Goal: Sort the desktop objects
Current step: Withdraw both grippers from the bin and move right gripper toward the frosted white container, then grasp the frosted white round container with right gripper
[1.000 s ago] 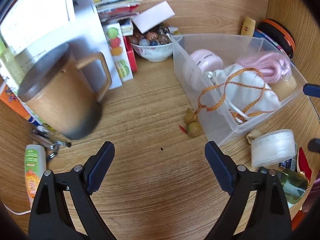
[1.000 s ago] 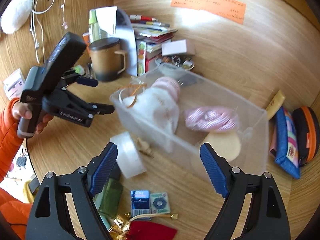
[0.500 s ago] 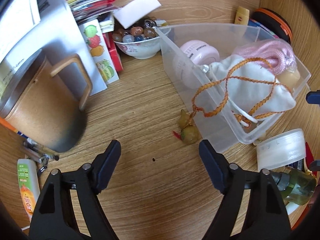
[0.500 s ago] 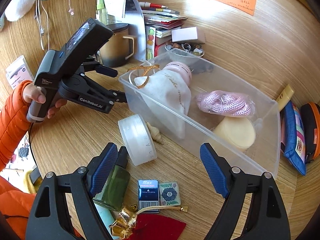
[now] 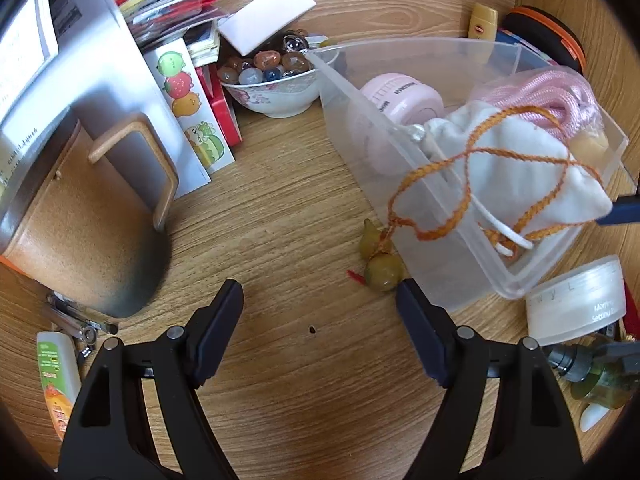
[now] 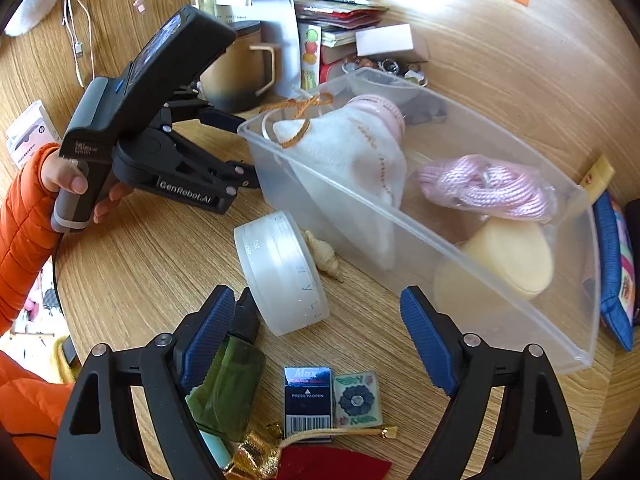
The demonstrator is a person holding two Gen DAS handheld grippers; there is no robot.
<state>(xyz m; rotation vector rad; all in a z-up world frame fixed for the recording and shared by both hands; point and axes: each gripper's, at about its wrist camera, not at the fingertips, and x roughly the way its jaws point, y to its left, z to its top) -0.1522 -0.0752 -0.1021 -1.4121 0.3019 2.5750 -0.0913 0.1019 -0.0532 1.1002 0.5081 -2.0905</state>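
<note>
A clear plastic bin (image 5: 400, 176) (image 6: 480, 280) holds a white drawstring pouch (image 5: 520, 160) (image 6: 344, 152), a pink rope (image 5: 540, 92) (image 6: 484, 184), a pink round case (image 5: 400, 96) and a yellow puff (image 6: 508, 256). The pouch's orange cord hangs over the bin wall to a green gourd pendant (image 5: 382, 272) on the desk. My left gripper (image 5: 318, 292) (image 6: 236, 146) is open and empty, the pendant just ahead of its right finger. My right gripper (image 6: 318, 300) is open and empty above a white round jar (image 6: 280, 276) (image 5: 576, 304).
A seashell (image 6: 324, 256), a green bottle (image 6: 224, 392), a staples box (image 6: 308, 400), a flower card (image 6: 356, 400) and a red pouch (image 6: 332, 464) lie near the right gripper. A brown mug (image 5: 80, 220), a marble bowl (image 5: 276, 96) and a blue case (image 6: 616, 260) flank the bin.
My left gripper's jaws have narrowed somewhat and it has edged toward the pendant and the bin. The right gripper has come closer to the white jar.
</note>
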